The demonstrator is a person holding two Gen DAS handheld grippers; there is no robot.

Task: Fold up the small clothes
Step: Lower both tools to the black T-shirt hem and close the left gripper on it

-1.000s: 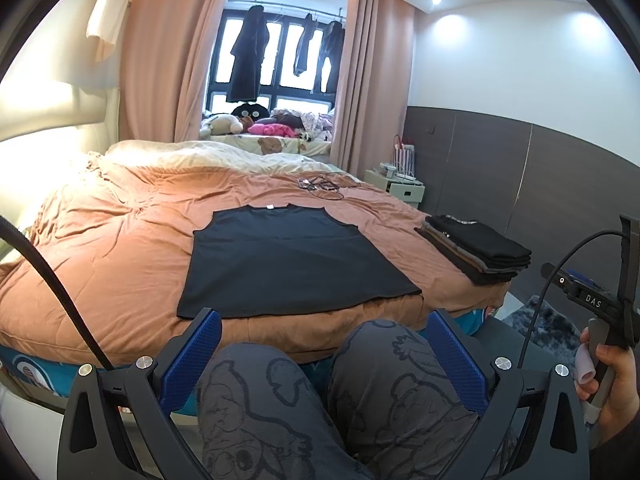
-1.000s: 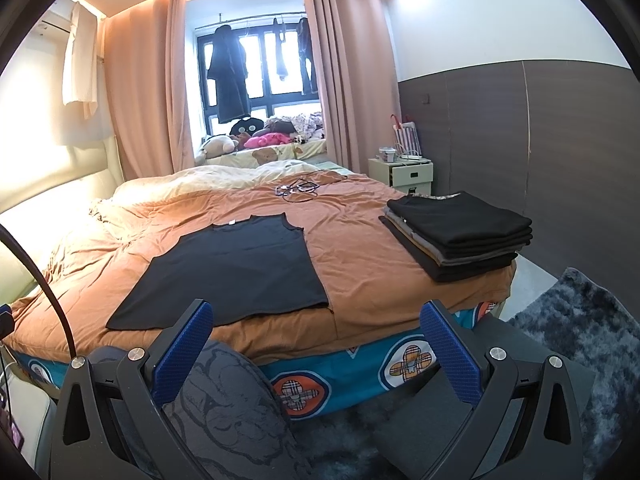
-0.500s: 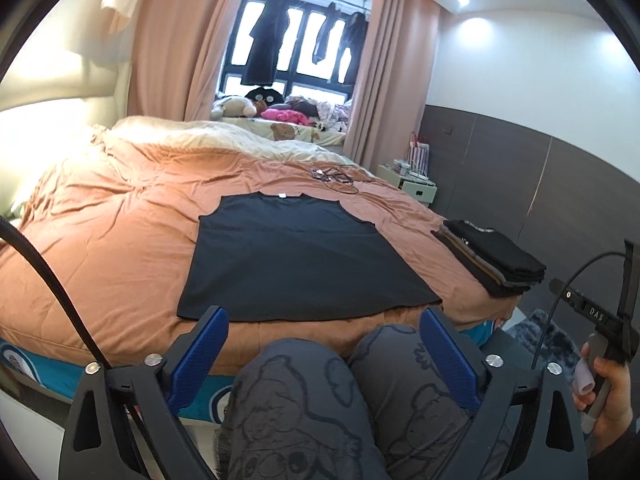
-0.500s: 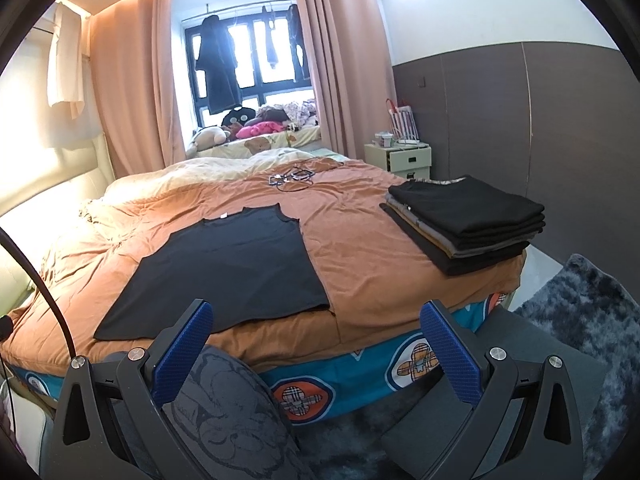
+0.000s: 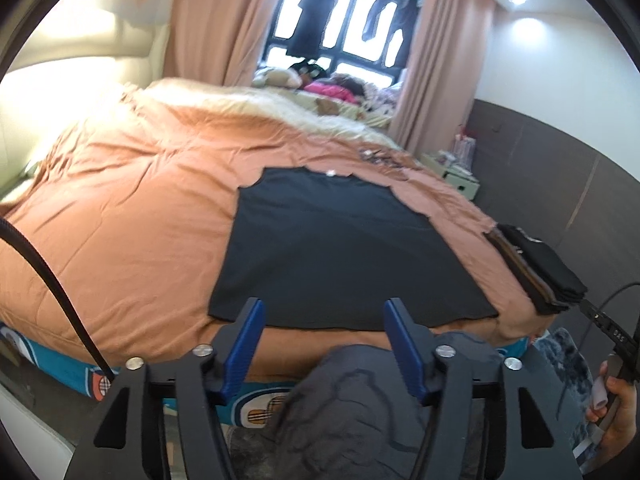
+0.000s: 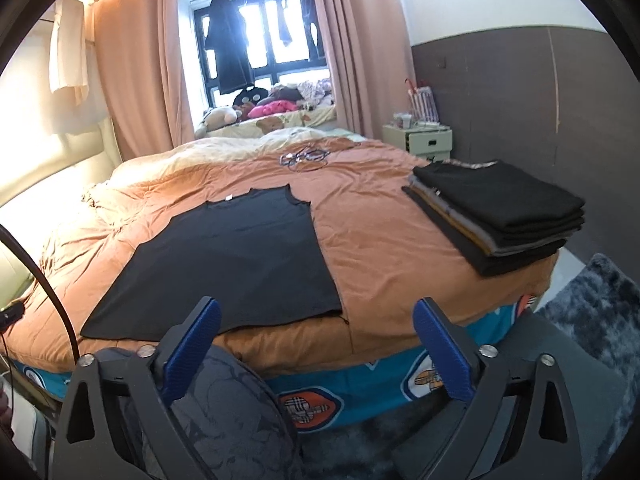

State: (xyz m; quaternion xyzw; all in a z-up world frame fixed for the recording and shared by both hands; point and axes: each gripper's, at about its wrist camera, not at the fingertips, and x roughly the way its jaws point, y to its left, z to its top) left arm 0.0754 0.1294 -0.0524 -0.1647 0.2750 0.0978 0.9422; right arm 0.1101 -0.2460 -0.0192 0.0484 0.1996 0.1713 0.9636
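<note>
"DAS" is showing on the right gripper (image 5: 612, 334) at 4 o'clock. Both grippers, left (image 5: 323, 320) included, are gaping, empty, just short of the shirt's (image 5: 336, 248) hem at 12 o'clock.

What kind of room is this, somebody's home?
Most likely a bedroom in a home: a wide bed under an orange cover, a small nightstand by the wall, and curtains framing a window where clothes hang. A black top lies spread for folding.

Bright window (image 6: 260, 48) glare, warm indoor light; left view motion-blurred; fisheye edges dark.
</note>
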